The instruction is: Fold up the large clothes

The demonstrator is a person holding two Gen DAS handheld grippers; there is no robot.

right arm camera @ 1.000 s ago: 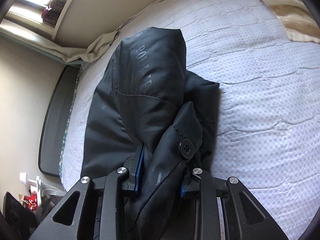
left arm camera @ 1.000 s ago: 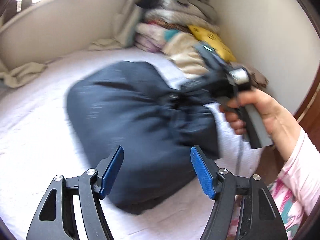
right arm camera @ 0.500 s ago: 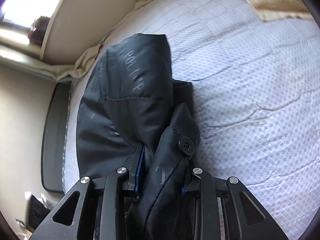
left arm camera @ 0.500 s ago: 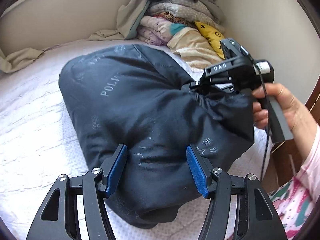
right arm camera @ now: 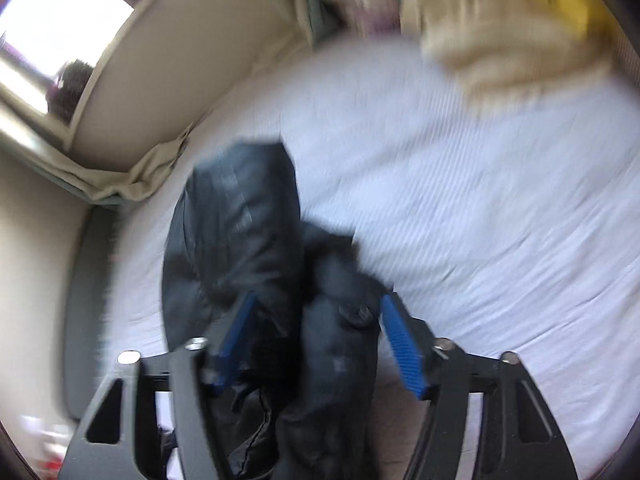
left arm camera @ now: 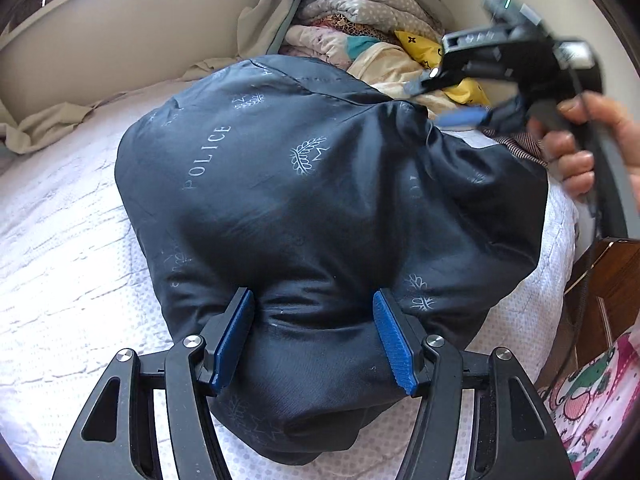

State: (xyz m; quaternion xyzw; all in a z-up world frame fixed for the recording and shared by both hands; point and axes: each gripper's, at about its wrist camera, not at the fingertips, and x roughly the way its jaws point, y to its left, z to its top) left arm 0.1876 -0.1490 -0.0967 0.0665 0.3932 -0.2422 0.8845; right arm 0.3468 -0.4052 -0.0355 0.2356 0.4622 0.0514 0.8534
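A dark navy padded jacket (left arm camera: 320, 180) printed with "POLICE" lies bunched in a thick bundle on the white bed (left arm camera: 60, 260). My left gripper (left arm camera: 312, 308) is pushed down into its near end, and the blue pads dent a wide bulge of fabric between them. In the right wrist view, blurred, the jacket's (right arm camera: 240, 220) buttoned end still lies between the jaws of my right gripper (right arm camera: 318, 312), which are opening, and the right pad stands clear of the cloth. Seen from the left wrist, the right gripper (left arm camera: 440, 100) hovers above the jacket's far right corner in a person's hand (left arm camera: 580, 152).
A pile of folded clothes and blankets (left arm camera: 360, 20) fills the far corner against the wall. A crumpled beige cloth (left arm camera: 48, 128) lies along the bed's back edge. Brown wooden furniture (left arm camera: 608, 280) stands off the bed's right side. A dark panel (right arm camera: 84, 300) runs along the bed's left edge.
My right gripper has let go of the jacket's buttoned end and lifted up and away. My left gripper came down onto the near end of the jacket and closed in on it.
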